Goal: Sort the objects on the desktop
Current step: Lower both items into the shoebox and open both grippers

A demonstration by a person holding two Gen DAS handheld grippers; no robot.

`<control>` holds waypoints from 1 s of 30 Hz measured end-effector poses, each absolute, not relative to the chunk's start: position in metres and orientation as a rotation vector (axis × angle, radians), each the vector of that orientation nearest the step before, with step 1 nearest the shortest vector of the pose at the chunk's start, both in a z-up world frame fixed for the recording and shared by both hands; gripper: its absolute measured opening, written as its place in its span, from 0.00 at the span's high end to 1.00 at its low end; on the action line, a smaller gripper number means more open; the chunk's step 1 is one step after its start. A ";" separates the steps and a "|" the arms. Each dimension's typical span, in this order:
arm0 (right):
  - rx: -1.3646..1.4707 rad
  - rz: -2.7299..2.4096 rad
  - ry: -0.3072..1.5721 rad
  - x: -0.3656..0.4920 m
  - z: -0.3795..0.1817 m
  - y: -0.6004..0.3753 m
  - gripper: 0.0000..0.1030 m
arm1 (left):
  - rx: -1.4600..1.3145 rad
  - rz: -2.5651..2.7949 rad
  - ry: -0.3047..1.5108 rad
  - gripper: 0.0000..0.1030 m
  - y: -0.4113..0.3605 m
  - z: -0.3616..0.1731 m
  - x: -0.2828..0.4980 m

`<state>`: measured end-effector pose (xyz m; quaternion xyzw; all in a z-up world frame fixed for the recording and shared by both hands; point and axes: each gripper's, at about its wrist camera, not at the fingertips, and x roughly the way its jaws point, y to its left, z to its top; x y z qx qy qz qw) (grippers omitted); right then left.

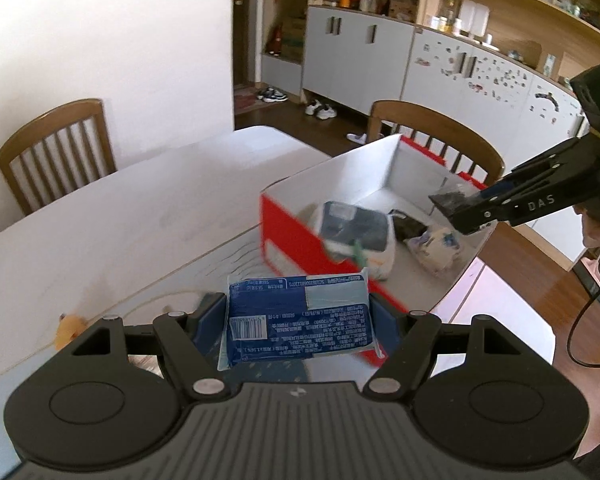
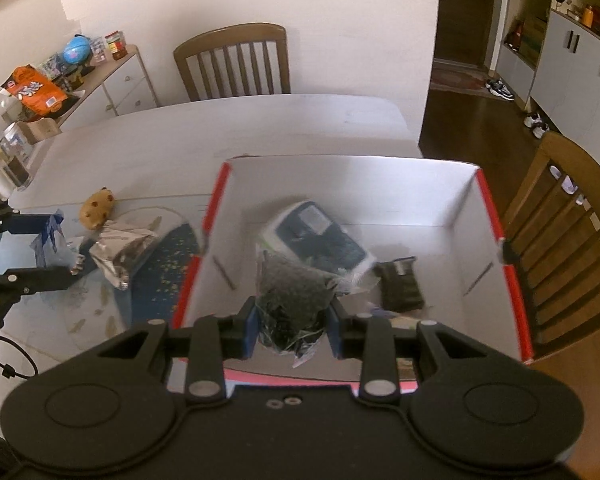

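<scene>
Left tool [image 1: 298, 316]: clamped on a blue pack [image 1: 296, 316]; the pack sits crosswise between the blue pads [image 1: 210, 318], barcode face up, projecting forward of the fingertips; it is carried above the white worktop [image 1: 120, 216], near the front corner of the box [image 1: 296, 236] but outside it. In the right wrist view the same tool [image 2: 56, 246] appears at the left edge, well left of the box [image 2: 348, 168], with the pack [image 2: 48, 240] between its fingers.

Right tool [image 2: 292, 320]: clenched on a clear bag of dark contents [image 2: 292, 304]; the bag fills the gap between the pads [image 2: 248, 328] and bulges up and forward beyond them; it hangs over the open box, inside the near wall line. In the left wrist view this tool [image 1: 450, 204] reaches in from the right over the box, the bag [image 1: 454, 196] at its tip.

Box: open top, white inside, red outside; it stands on the worktop. Contents on its floor: a dark blue and white packet [image 2: 320, 236] at centre, tilted; a small dark packet [image 2: 402, 284] to its right; a pale crumpled bag [image 1: 436, 248], seen in the left wrist view only.

Outside the box, on a blue mat [image 2: 168, 268] to its left: a silver foil bag [image 2: 120, 252], just beside the left tool; behind it a brown plush toy [image 2: 98, 208].
</scene>
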<state>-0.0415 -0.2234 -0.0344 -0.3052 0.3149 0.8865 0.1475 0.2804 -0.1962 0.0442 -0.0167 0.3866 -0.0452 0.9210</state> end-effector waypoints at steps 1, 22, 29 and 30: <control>-0.882 2.546 0.907 -0.040 -0.037 -0.220 0.68 | -0.027 -0.102 0.793 0.27 -0.202 0.045 0.287; -0.959 2.545 0.881 -0.049 -0.078 -0.163 0.68 | 0.057 -0.265 0.874 0.27 -0.299 0.025 0.392; -1.006 2.571 0.861 -0.069 -0.088 -0.155 0.68 | 0.100 -0.274 0.915 0.27 -0.313 0.010 0.416; -1.017 2.570 0.858 -0.072 -0.090 -0.154 0.68 | 0.108 -0.272 0.924 0.27 -0.314 0.007 0.420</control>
